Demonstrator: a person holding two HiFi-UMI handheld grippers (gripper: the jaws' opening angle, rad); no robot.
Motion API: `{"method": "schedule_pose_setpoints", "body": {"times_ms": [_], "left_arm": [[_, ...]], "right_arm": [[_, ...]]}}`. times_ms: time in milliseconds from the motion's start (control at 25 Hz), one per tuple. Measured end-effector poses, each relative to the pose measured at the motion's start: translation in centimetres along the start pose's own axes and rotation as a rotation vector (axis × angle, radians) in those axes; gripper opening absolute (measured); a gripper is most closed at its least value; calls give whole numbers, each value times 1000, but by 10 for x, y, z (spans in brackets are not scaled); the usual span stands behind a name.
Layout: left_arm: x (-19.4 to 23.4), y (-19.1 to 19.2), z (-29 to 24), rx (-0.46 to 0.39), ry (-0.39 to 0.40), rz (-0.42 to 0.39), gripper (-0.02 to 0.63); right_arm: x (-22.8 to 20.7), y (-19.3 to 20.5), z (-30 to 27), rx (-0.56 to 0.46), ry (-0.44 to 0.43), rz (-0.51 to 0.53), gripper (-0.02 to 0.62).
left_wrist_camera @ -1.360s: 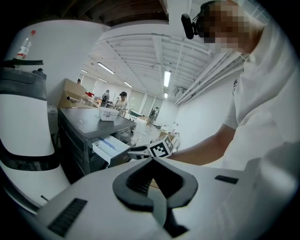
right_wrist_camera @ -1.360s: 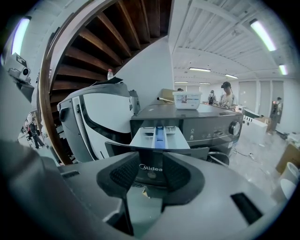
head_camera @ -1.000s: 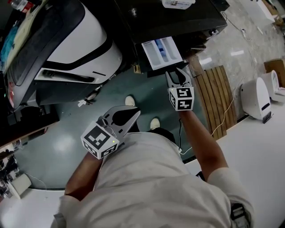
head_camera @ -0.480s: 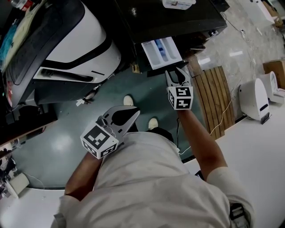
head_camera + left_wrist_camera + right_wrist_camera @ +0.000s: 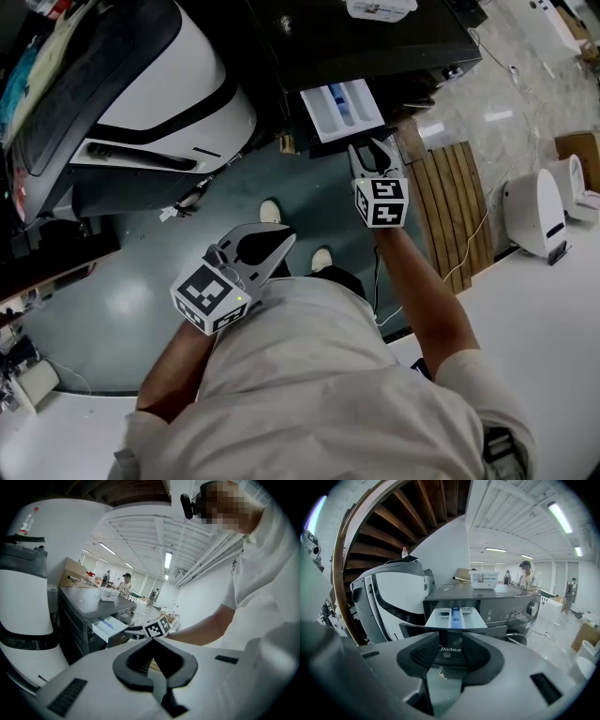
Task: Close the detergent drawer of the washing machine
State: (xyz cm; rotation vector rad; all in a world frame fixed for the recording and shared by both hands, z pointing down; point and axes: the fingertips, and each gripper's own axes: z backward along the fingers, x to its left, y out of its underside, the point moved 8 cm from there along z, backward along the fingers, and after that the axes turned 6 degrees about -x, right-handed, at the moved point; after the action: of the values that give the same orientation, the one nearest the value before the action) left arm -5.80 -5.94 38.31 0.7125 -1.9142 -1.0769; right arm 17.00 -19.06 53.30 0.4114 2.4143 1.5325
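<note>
Now the drawer (image 5: 342, 111) juts open from the washer (image 5: 375, 42). Just before its front hovers the right gripper (image 5: 375, 150), jaws slightly apart, empty; the left gripper (image 5: 281, 244), closed on nothing, hangs well back.

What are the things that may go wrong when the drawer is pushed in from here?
The right gripper has its jaws apart just before the open detergent drawer; the drawer's front edge might slip into the gap instead of being pushed. If only one jaw meets the front, the drawer might skew and jam in the washing machine.
</note>
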Motion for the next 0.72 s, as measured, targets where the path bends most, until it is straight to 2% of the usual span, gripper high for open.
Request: {"method": "schedule_pose_setpoints", "body": {"times_ms": [720], "left_arm": [[6, -1, -3, 1, -6, 2, -5]], "right_arm": [[-1, -8, -14, -5, 0, 1, 138]]}}
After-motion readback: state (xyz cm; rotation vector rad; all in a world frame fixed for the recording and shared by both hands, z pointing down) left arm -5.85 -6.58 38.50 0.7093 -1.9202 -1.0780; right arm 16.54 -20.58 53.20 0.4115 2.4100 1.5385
